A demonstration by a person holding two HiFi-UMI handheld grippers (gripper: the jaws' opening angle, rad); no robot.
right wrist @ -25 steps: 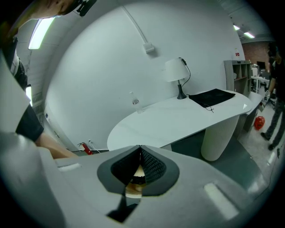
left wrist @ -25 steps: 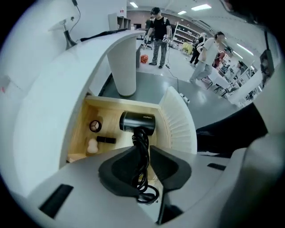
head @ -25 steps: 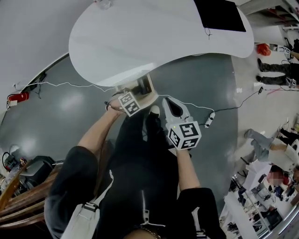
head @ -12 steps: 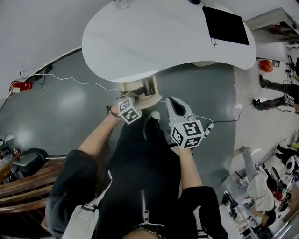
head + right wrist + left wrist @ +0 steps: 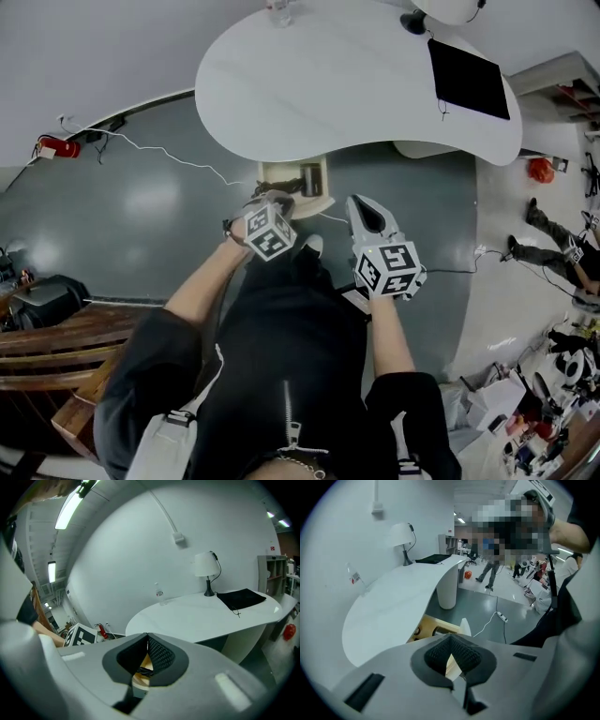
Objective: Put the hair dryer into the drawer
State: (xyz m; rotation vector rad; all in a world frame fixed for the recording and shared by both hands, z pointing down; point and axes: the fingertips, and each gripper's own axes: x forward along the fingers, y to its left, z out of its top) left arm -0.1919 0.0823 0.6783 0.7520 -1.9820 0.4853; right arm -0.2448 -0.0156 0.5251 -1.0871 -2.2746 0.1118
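Note:
Under the white curved desk (image 5: 347, 84) a wooden drawer (image 5: 281, 174) stands pulled out. A dark cylindrical thing, apparently the hair dryer (image 5: 310, 176), lies inside it and shows again in the left gripper view (image 5: 439, 631). My left gripper (image 5: 273, 199) hangs just above the drawer's front edge, its jaws shut with nothing between them (image 5: 450, 638). My right gripper (image 5: 363, 206) is to the right of the drawer, also shut and empty (image 5: 148, 638). Through its pads I see a bit of the drawer's wood (image 5: 140, 679).
On the desk are a lamp (image 5: 205, 569), a black mat (image 5: 467, 79) and a small bottle (image 5: 278, 11). A white cable with a power strip (image 5: 500, 616) crosses the grey floor. A red fire extinguisher (image 5: 54, 148) is far left and wooden furniture (image 5: 56, 337) near left.
My left gripper has lifted up and away from the drawer and its jaws have closed. The right gripper has risen slightly. The view has shifted so the desk sits more to the right.

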